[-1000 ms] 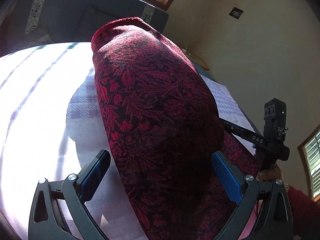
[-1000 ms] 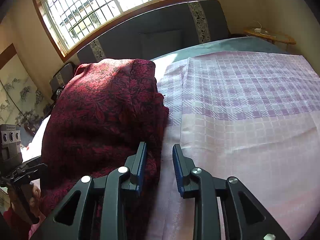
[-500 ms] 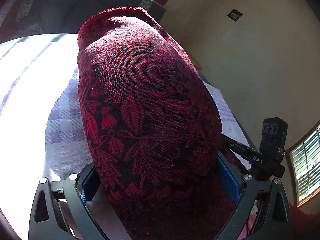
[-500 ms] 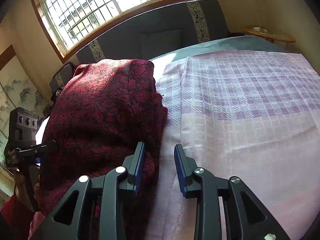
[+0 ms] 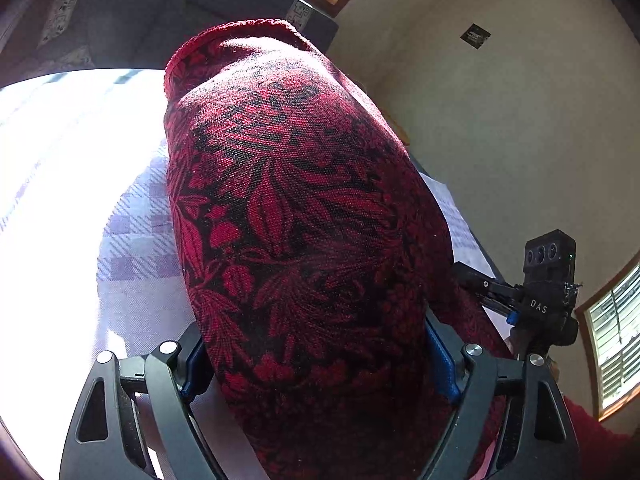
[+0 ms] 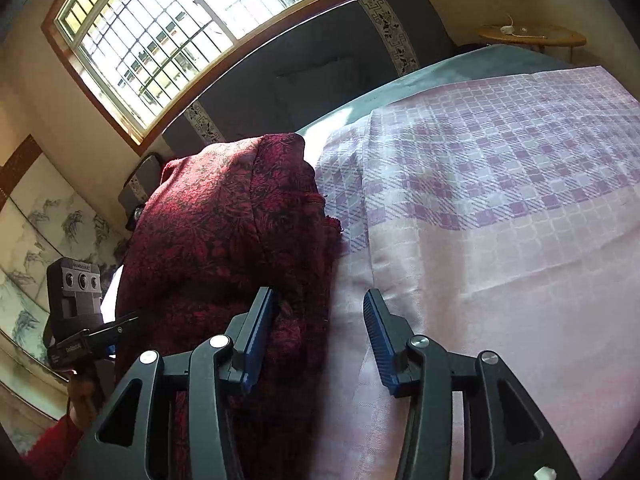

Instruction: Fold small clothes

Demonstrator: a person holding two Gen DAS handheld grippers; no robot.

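Left wrist view: left gripper [image 5: 316, 364] jaws wide, red-black floral knit garment [image 5: 300, 232] bulging between them.
Right wrist view only: right gripper [image 6: 316, 340] jaws parted, empty, garment edge beside left jaw, lilac checked bedsheet [image 6: 500, 184] beyond.

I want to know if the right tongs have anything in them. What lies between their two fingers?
In the right wrist view, the right tongs stand open over bare pink sheet; the red garment covers only the left finger.

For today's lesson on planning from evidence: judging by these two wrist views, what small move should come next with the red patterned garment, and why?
Probably close the right gripper on the garment's near edge. Its fingers stand apart, one against the red patterned garment, nothing clamped. The left gripper straddles the cloth, its fingers wide apart. Without a grip, neither can carry the fold over the checked sheet.
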